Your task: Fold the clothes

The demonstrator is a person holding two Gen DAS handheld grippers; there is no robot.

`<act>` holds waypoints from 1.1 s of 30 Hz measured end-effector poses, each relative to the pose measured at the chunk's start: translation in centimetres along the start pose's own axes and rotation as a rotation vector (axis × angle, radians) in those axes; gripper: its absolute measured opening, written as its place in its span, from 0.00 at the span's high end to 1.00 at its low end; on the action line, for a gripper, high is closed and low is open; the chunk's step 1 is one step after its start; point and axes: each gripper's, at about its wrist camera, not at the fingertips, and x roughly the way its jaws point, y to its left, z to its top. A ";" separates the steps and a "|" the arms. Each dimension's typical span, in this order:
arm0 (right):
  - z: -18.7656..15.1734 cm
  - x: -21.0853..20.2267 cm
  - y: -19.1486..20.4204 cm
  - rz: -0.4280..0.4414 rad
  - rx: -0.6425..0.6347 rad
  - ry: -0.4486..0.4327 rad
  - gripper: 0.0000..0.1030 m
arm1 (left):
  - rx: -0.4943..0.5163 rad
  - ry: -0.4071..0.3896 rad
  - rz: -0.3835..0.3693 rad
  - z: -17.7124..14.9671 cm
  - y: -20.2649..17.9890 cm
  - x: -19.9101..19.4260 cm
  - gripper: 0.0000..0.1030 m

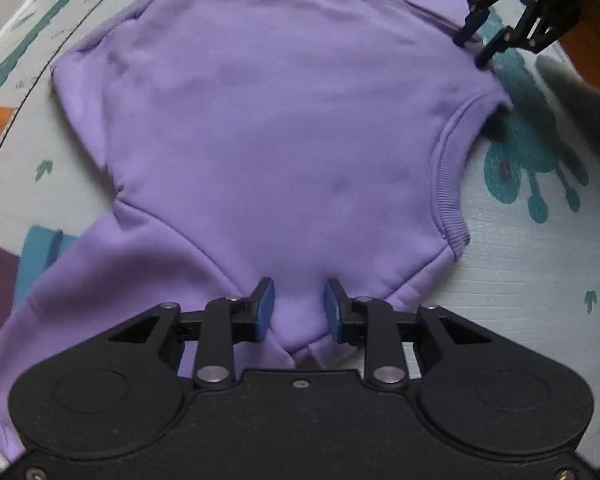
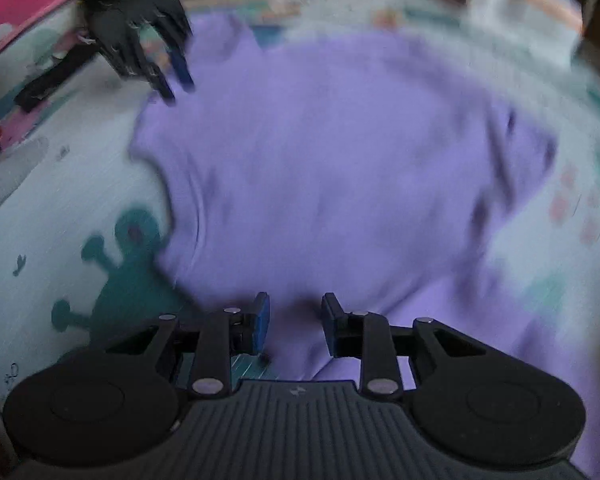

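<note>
Purple sweatshirt (image 1: pixel 284 120) lying flat on patterned mat (image 1: pixel 520 264). Left gripper (image 1: pixel 298 314) and right gripper (image 2: pixel 294 322) both parted, straddling shoulder fabric at opposite sides, gripping nothing yet. Step looking like grasp before fold — next needing both closing on cloth, lifting together.

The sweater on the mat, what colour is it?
Plain light purple. The sweater shows best in the sharp left wrist view.
</note>
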 end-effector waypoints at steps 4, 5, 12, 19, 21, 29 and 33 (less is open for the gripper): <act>-1.0 -0.6 -0.6 0.003 0.149 -0.030 0.70 | 0.054 0.049 -0.005 2.7 -1.1 -1.4 0.70; -1.1 -1.4 -0.3 0.007 0.149 -0.055 0.70 | 0.087 0.047 0.005 3.5 -1.9 -2.0 0.69; -6.7 -6.5 -6.0 -0.079 0.502 -0.190 0.66 | 0.083 -0.029 -0.057 8.7 -7.2 -3.7 0.49; -18.6 -11.5 -13.8 -0.333 1.148 -0.438 0.55 | 0.133 -0.147 -0.138 13.8 -13.9 -2.1 0.41; -21.4 -11.8 -15.4 -0.349 1.294 -0.513 0.54 | 0.106 -0.188 -0.141 15.8 -15.4 -1.3 0.41; -24.6 -10.8 -19.0 -0.362 1.448 -0.664 0.55 | 0.161 -0.289 -0.151 21.6 -20.0 1.4 0.41; -23.7 -10.6 -20.7 -0.417 1.346 -0.637 0.54 | 0.099 -0.304 -0.155 24.3 -19.7 4.5 0.41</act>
